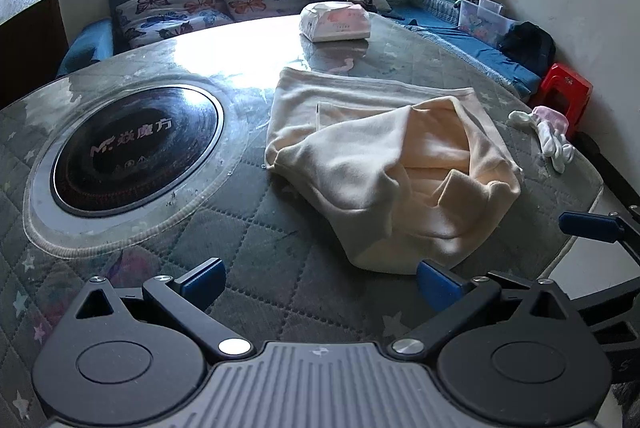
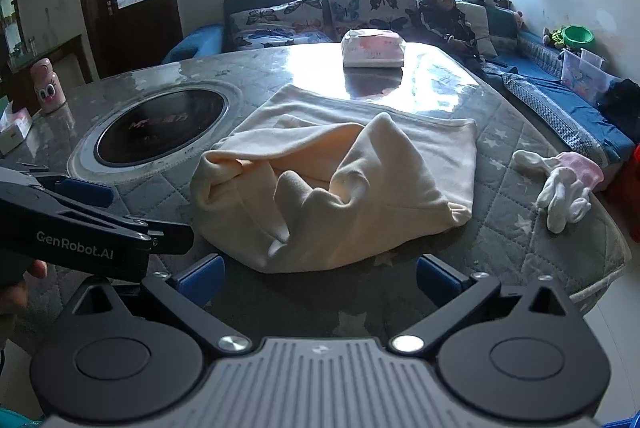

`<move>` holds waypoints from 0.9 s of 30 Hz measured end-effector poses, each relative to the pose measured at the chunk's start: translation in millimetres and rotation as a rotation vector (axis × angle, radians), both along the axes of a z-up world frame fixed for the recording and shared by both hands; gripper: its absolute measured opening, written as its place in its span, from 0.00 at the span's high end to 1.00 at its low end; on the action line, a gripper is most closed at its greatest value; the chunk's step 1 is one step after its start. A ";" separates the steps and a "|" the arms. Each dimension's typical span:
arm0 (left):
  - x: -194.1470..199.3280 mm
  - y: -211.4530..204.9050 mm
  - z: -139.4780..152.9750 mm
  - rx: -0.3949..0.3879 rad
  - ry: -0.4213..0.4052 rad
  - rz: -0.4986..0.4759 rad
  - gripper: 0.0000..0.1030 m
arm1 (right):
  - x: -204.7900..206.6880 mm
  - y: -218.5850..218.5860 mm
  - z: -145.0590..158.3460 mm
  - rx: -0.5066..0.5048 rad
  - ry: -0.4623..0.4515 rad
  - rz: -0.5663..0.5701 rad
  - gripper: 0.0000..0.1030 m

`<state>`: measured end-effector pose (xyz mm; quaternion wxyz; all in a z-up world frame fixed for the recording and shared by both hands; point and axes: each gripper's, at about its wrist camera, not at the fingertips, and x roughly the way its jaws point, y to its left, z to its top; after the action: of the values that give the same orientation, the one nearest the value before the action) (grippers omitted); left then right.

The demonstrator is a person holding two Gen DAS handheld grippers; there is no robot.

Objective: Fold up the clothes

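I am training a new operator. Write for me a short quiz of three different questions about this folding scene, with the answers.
1. True or false: the left gripper holds the cream garment.
2. What lies right of the garment, near the table edge?
A. white and pink socks
B. a book
C. a cup
3. Fill in: the tissue pack lies ____ the garment, toward the sofa.

Key:
1. False. Both it and the right gripper are open, holding nothing.
2. A
3. beyond
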<state>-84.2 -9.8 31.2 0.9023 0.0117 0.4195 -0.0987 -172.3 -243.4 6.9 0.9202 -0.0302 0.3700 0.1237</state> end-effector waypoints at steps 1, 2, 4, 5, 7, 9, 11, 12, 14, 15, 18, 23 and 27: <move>0.2 -0.2 -0.6 0.000 0.002 0.004 0.00 | 0.3 -0.3 -0.7 0.000 0.003 -0.002 0.00; 0.6 -0.3 -1.1 0.000 0.005 0.006 0.00 | 0.8 -0.2 -1.1 -0.001 0.006 -0.005 0.00; 1.3 -0.4 -1.7 0.002 0.007 0.013 0.00 | 2.1 -1.3 -2.0 -0.002 0.008 -0.009 0.00; 1.4 -0.3 -1.8 0.002 0.008 0.014 0.00 | 2.2 -1.5 -2.2 -0.001 0.009 -0.012 0.00; 1.8 -0.2 -1.9 0.005 0.009 0.015 0.00 | 2.8 -2.5 -3.5 0.003 0.012 -0.015 0.00; 2.3 -0.4 -2.3 0.008 0.012 0.016 0.00 | 3.2 -2.7 -4.7 0.003 0.015 -0.017 0.00; 3.2 -0.3 -3.2 0.009 0.016 0.018 0.00 | 3.7 -2.5 -5.2 0.003 0.018 -0.018 0.00; 3.4 -0.3 -3.4 0.010 0.017 0.019 0.00 | 4.0 -2.4 -5.5 0.003 0.019 -0.018 0.00; 3.9 -0.2 -3.9 0.012 0.018 0.020 0.00 | 4.8 -2.4 -6.0 0.002 0.022 -0.018 0.00; 4.2 -0.2 -4.2 0.013 0.019 0.021 0.00 | 5.2 -2.4 -6.3 0.002 0.023 -0.018 0.00; 5.6 -0.3 -4.8 0.016 0.023 0.023 0.00 | 6.2 -1.8 -6.8 0.003 0.024 -0.018 0.00; 7.9 -0.1 -5.5 0.020 0.026 0.023 0.00 | 8.3 0.3 -8.1 0.001 0.025 -0.011 0.00; 10.6 0.4 -5.4 0.025 0.027 0.025 0.00 | 11.2 0.4 -8.6 0.006 0.023 -0.012 0.00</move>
<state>-73.5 -9.4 25.8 0.8975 0.0162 0.4330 -0.0822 -161.1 -243.0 -1.6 0.9167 -0.0238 0.3806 0.1195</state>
